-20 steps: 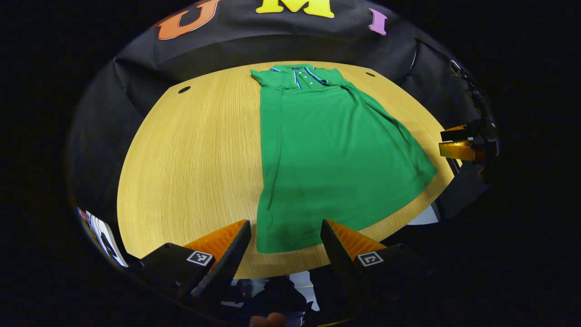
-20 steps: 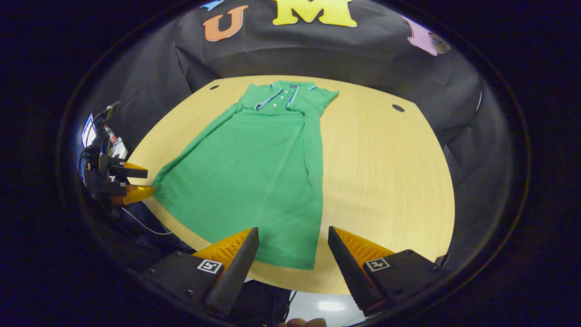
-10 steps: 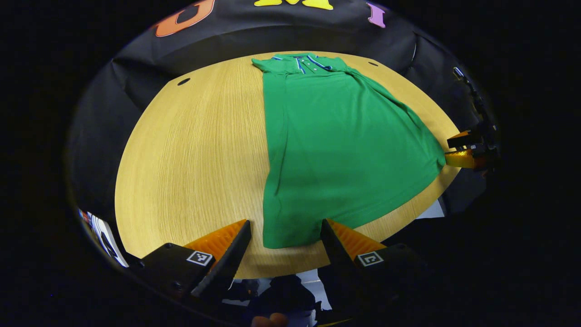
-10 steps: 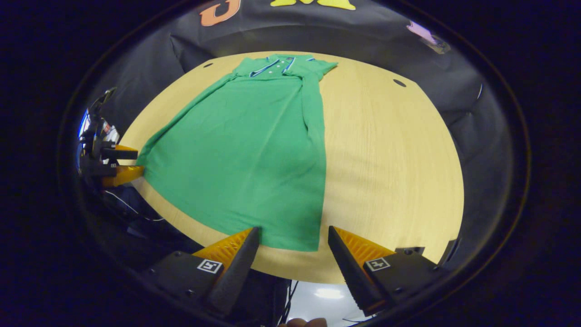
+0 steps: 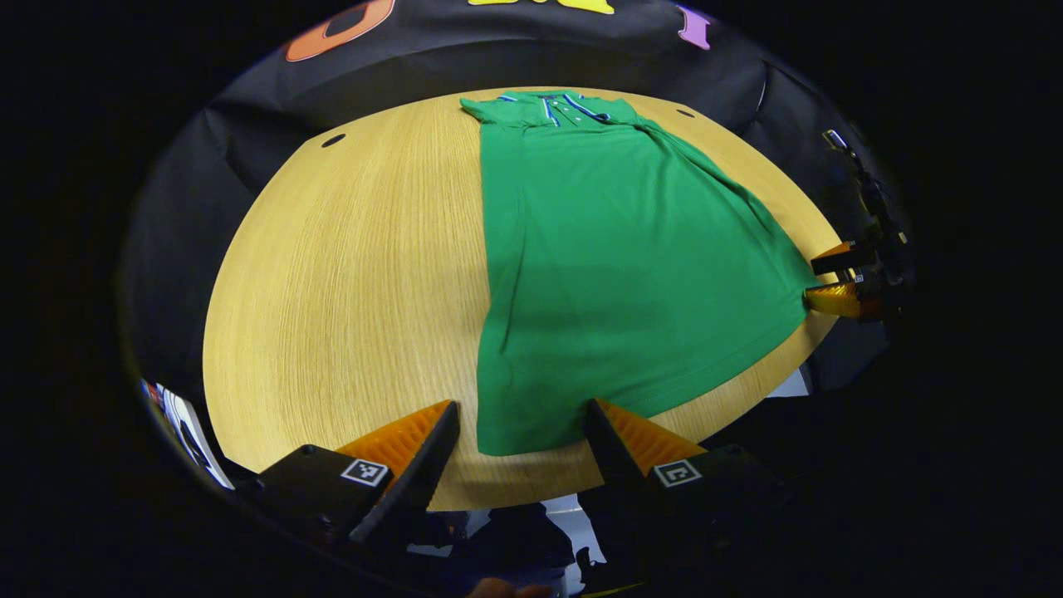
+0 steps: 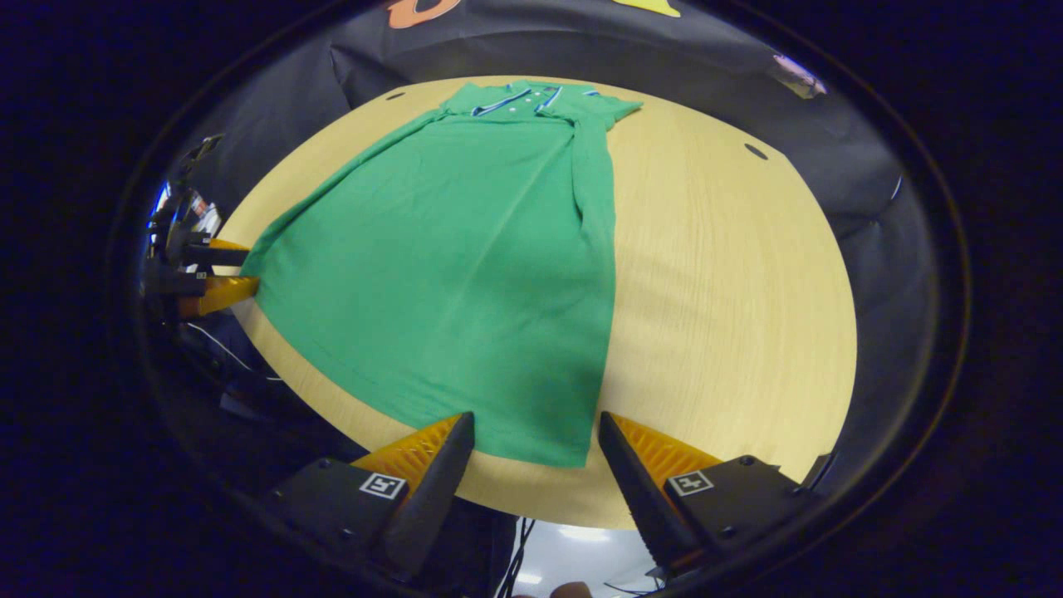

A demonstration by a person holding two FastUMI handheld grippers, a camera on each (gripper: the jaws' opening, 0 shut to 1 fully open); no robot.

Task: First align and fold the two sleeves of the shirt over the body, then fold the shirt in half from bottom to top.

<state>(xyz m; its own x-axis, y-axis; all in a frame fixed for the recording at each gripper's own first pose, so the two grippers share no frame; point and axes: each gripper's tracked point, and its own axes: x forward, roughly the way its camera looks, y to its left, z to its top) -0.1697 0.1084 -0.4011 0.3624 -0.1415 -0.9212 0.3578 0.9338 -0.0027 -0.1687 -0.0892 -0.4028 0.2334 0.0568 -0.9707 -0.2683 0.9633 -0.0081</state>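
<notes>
Shirt (image 5: pixel 614 266) lies flat along the pale wood-grain counter (image 5: pixel 349 274), collar at the far end and both sleeves already folded onto its body, so I judge the bottom-to-top fold is next. It is thin, soft green knit with a striped collar, light and limp, likely to sag between holds, so I would pinch its two hem corners. My left gripper (image 5: pixel 519 436) and right gripper (image 6: pixel 536 440) each sit with jaws wide, straddling a hem corner.
</notes>
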